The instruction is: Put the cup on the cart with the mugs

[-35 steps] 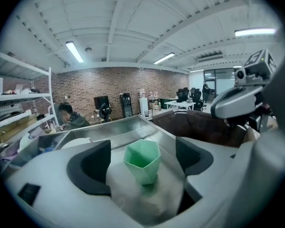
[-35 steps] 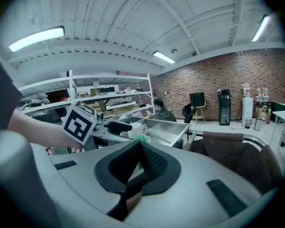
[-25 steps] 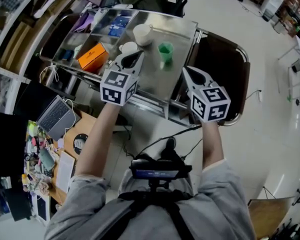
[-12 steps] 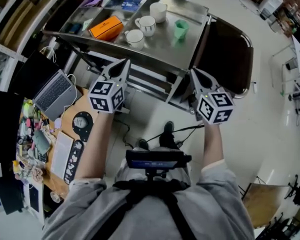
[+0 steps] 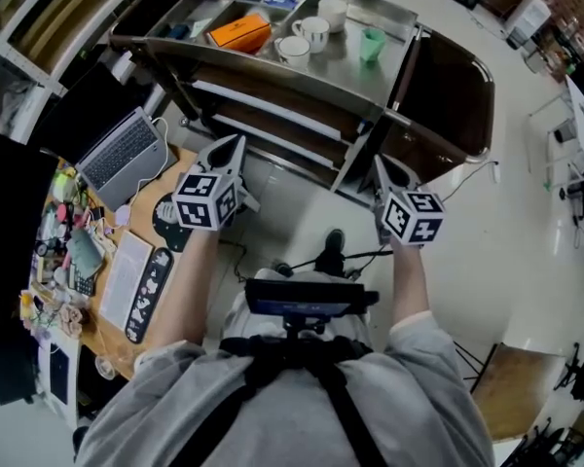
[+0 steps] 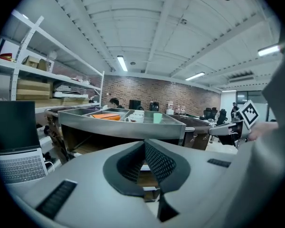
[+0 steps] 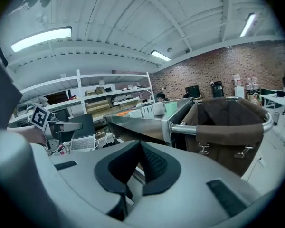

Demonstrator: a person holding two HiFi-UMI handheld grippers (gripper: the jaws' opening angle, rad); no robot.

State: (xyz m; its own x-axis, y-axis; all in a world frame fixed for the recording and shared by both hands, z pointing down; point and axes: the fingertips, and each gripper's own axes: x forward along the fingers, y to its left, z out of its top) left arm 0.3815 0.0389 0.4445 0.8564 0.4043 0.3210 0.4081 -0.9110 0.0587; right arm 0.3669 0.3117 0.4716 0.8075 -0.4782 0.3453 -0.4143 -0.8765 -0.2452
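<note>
Both hand-held grippers closed and empty; the cup stands on the cart with the mugs.

My left hand-held gripper (image 5: 236, 144) and my right hand-held gripper (image 5: 380, 163) each have their jaws pressed together with nothing between them. I hold both over the floor, short of the stainless-steel cart (image 5: 341, 66). The small green cup (image 5: 372, 44) stands upright on the cart's top tray, near its right end. Three white mugs (image 5: 314, 31) are just to its left, and a flat orange box (image 5: 239, 33) lies beyond them. The tray's raised steel rim lies between my grippers and the cup. A brown fabric bag (image 5: 448, 86) hangs at the cart's right end. To my left, an open grey laptop (image 5: 125, 152) sits on a cluttered wooden tabletop (image 5: 175, 175).
</note>
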